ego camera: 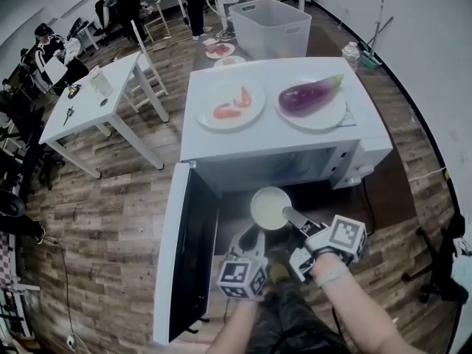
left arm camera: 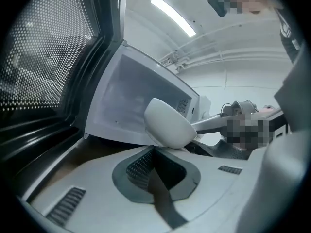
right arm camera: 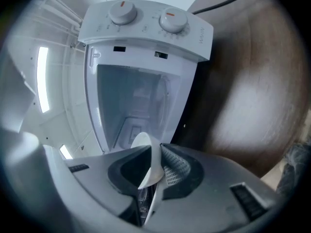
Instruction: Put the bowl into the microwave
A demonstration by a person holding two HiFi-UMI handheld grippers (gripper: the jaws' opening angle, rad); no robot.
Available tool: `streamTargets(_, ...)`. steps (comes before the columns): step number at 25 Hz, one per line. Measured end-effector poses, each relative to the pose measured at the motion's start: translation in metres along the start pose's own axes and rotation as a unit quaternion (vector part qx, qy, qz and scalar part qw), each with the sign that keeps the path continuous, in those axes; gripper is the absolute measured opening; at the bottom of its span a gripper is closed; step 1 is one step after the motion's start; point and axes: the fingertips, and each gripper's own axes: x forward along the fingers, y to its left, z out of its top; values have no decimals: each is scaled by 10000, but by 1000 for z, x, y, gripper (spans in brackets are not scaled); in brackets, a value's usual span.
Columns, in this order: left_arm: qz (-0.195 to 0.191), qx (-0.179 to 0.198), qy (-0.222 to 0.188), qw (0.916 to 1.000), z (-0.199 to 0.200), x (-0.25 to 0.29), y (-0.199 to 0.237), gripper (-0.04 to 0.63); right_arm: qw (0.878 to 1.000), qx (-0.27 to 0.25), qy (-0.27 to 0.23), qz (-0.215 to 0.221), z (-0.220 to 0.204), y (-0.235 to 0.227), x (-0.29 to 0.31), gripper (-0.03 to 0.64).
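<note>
Right gripper (right arm camera: 154, 152) is clamped on the rim of the white bowl (right arm camera: 146, 144), one pad inside the wall and one outside, so the bowl hangs out past the jaw tips. In the head view this gripper (ego camera: 291, 216) comes in from the lower right and holds the bowl (ego camera: 269, 207) at lower centre of the frame, just in front of the white microwave (ego camera: 346, 161) and not yet inside it. The microwave door (ego camera: 188, 249) stands swung wide to the left, and the right gripper view looks straight into the pale, bare cavity, with two knobs (right arm camera: 121, 11) at the top of that frame. The left gripper (left arm camera: 154, 152) has its jaws together with nothing between them. Its tips sit just beneath the bowl (left arm camera: 167, 125), though I cannot tell whether they touch it. In the head view the left gripper (ego camera: 251, 236) lies low and just left of the bowl. On top of the microwave rest a plate with an eggplant (ego camera: 310, 94) and a plate with red pieces (ego camera: 230, 103). I judge the step in hand to be the carry toward the opening. The next move calls for easing the bowl level through the mouth of the cavity, clear of the door and the frame, and setting it on the floor inside before the right jaws let go.
</note>
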Motion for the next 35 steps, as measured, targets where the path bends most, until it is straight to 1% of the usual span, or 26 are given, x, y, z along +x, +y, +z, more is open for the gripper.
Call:
streamTargets(5,52,36,-37,10000,3,4,2,2,9997,0,-191,-137,11,-2,8,64)
streamTargets(9,-17,87,-107,9999,8,10,2,2,9991,-96,-333,-262,19,-3,16,63)
streamTargets(13,-30,152,-109,9998,11,13,1,2,9987,-105,-426,-251,25,-1,22,63)
streamTargets(17,-54,165,-130,9998,16,16,1,2,9983,-201,-478,-252,29,1,29,64)
streamTargets(21,-68,167,-180,9997,20,16,2,2,9970,-365,-537,-418,32,-3,30,63)
streamTargets(27,-89,205,-217,9995,26,22,3,2,9954,-548,-637,-467,38,4,32,64)
streamTargets(35,-92,90,-267,9996,29,30,5,2,9944,-519,-768,-504,45,-1,37,64)
